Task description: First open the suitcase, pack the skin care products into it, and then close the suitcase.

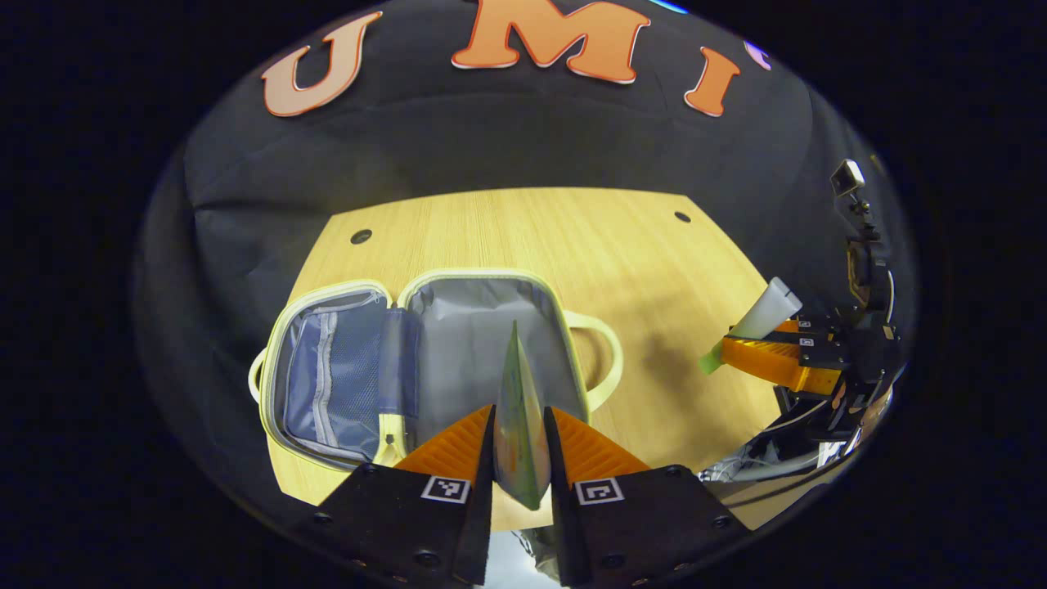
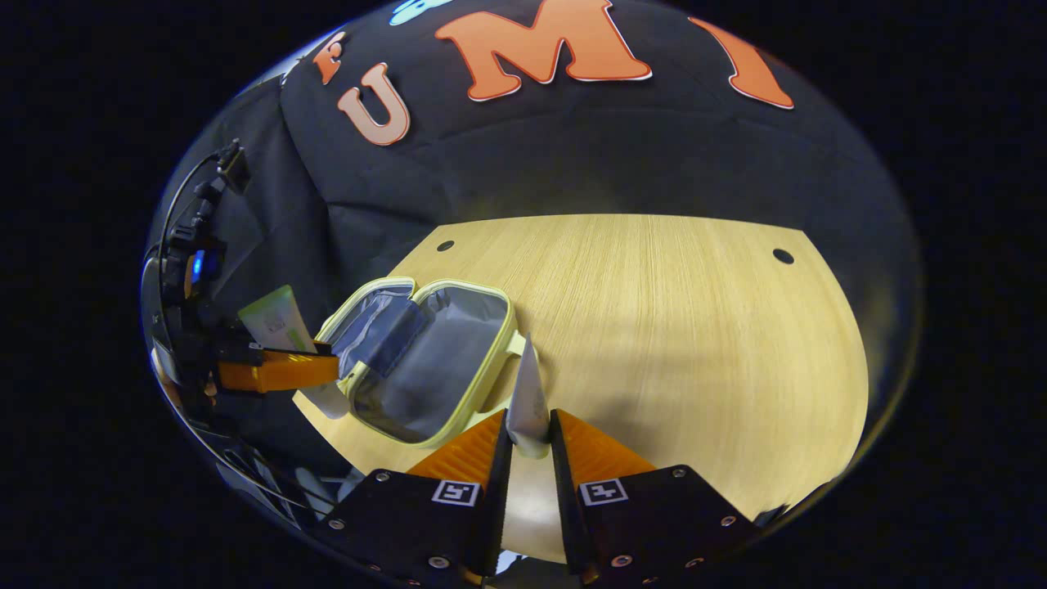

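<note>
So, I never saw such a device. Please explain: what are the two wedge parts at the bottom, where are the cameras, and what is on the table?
A person holds two hand-held grippers; a camera rides on each and looks along its jaws, the wedges at the bottom. In the left gripper view, the left gripper clamps a flat green tube. In the right gripper view, the right gripper clamps a white tube. Each view also shows the other gripper farther off. On the wooden table lies the small suitcase, open.
</note>
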A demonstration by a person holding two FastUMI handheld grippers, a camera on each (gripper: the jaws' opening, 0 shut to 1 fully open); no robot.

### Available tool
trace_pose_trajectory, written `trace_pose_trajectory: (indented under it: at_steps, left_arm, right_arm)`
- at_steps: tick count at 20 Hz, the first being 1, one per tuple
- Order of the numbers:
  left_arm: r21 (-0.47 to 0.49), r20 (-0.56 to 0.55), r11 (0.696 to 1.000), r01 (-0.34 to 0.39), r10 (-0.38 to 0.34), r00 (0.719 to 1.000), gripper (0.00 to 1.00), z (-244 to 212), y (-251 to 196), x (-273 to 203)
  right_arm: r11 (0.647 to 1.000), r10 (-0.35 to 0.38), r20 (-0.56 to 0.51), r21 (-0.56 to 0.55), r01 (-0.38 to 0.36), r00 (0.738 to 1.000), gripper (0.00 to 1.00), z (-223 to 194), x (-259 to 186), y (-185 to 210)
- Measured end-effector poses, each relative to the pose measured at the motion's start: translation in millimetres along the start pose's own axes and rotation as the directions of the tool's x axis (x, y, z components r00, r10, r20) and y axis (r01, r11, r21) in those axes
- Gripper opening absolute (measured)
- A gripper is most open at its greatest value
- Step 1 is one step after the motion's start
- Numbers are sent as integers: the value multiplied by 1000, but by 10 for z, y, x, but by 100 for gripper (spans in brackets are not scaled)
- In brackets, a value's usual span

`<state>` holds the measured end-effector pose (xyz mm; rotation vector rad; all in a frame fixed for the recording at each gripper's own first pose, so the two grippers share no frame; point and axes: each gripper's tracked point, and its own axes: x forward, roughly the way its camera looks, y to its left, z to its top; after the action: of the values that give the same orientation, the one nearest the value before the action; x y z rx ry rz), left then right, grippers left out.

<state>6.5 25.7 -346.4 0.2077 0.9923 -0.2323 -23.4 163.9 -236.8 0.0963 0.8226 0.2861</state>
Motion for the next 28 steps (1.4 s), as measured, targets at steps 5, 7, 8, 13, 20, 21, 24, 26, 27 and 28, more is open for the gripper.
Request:
trace_pose_trajectory:
  at_steps: [5,7,8,13,20,21,24,26,27,28]
  left_arm:
    - [-4,-173,999,47,-47,984,33,40,177,394]
    - [42,-210,998,48,-38,977,33,19,203,622]
    - [51,-226,997,50,-37,974,33,15,204,695]
    - [79,-233,996,43,-23,972,59,101,302,850]
    - [94,-173,995,41,-24,985,98,163,429,717]
    - [88,-159,995,41,-27,987,98,163,459,670]
    - [82,-103,996,28,-19,994,98,180,613,482]
    - [62,-71,998,16,-12,997,98,169,763,329]
    - [45,-58,999,4,-2,998,98,155,847,223]
    - [30,-42,1000,-4,5,999,98,154,923,133]
  right_arm:
    - [995,-57,-34,77,59,998,30,-90,151,168]
    - [991,-89,-43,98,93,995,31,-115,190,170]
    - [988,-103,-46,109,108,994,31,-119,196,168]
    - [977,-144,-51,149,150,988,31,-103,200,181]
    - [979,-146,-48,139,151,988,31,63,208,304]
    - [980,-136,-55,140,143,989,31,109,208,368]
    - [990,-94,-44,98,98,995,31,291,202,620]
    - [996,-83,-37,35,84,996,30,432,264,790]
    - [998,-52,-45,34,54,998,30,477,307,937]
    - [999,-17,-53,37,19,998,30,490,375,1118]
